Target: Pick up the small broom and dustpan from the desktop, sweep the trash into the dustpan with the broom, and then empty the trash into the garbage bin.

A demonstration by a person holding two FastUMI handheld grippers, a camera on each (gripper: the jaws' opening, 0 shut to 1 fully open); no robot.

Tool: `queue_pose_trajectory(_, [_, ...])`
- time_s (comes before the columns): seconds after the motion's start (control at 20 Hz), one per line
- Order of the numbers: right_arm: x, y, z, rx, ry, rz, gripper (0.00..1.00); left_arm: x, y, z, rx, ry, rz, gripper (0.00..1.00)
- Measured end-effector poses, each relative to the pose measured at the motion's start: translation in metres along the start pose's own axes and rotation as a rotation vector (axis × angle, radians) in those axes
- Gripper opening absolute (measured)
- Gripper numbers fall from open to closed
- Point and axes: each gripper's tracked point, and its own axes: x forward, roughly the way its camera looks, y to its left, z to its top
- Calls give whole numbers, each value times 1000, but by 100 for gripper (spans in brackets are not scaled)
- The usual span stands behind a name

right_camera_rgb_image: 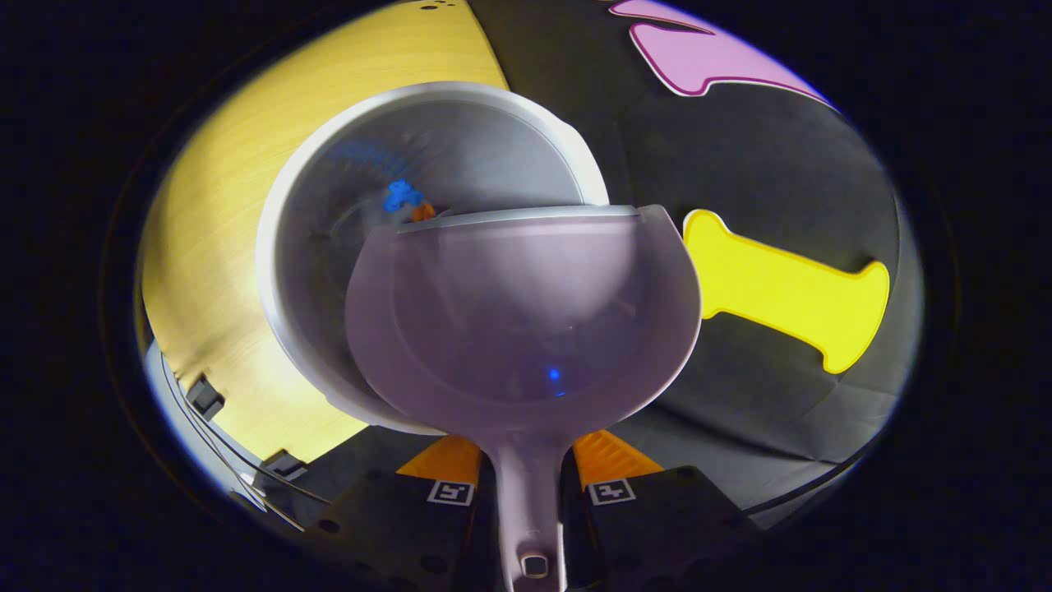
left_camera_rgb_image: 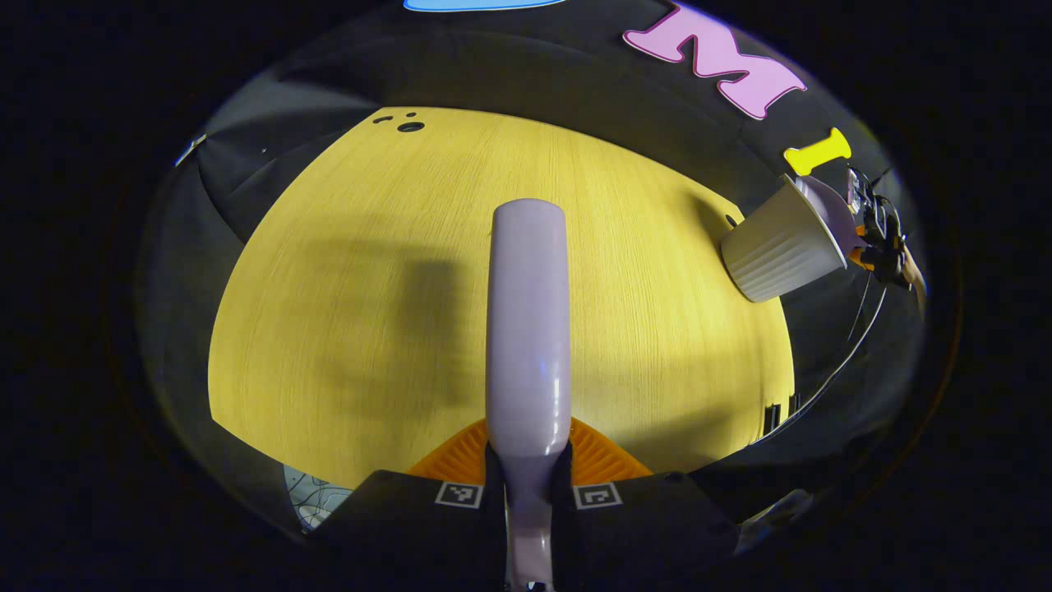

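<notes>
My left gripper [left_camera_rgb_image: 528, 462] is shut on the handle of the small pale lilac broom [left_camera_rgb_image: 528, 329], which sticks out forward over the yellow wooden desktop [left_camera_rgb_image: 345, 288]. In the right gripper view my right gripper [right_camera_rgb_image: 526, 467] is shut on the handle of the lilac dustpan [right_camera_rgb_image: 526, 329]. The pan is tipped over the mouth of the white garbage bin [right_camera_rgb_image: 312, 247]. Small blue [right_camera_rgb_image: 401, 196] and orange [right_camera_rgb_image: 423, 212] trash bits lie inside the bin. The left gripper view shows the ribbed bin [left_camera_rgb_image: 781, 247] at the desktop's right edge, with the dustpan [left_camera_rgb_image: 826, 210] over it and the right gripper [left_camera_rgb_image: 881, 238] behind.
Black cloth walls surround the desktop. Dark holes [left_camera_rgb_image: 409, 126] mark its far left corner. Thin cables [left_camera_rgb_image: 830, 370] hang past its right edge, and clips and cables [right_camera_rgb_image: 214, 427] sit along the edge near the bin.
</notes>
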Motion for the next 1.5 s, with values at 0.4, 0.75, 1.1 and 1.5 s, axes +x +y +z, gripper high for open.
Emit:
queue_pose_trajectory(0.4, [-16, -12, -13, 219, -11, 2, 35, -6, 6, -7, -75, -53, 6, 26])
queue_pose_trajectory(0.75, [-44, -6, -31, 637, -52, 66, 35, -23, 20, -9, -129, -139, 44, 26])
queue_pose_trajectory(1.1, [-57, 4, -32, 1062, -147, 130, 35, -43, 24, -26, -122, -194, 46, 26])
queue_pose_trajectory(1.5, [-63, -11, -12, 1352, -312, 186, 35, -61, 20, -58, -46, -169, 21, 26])
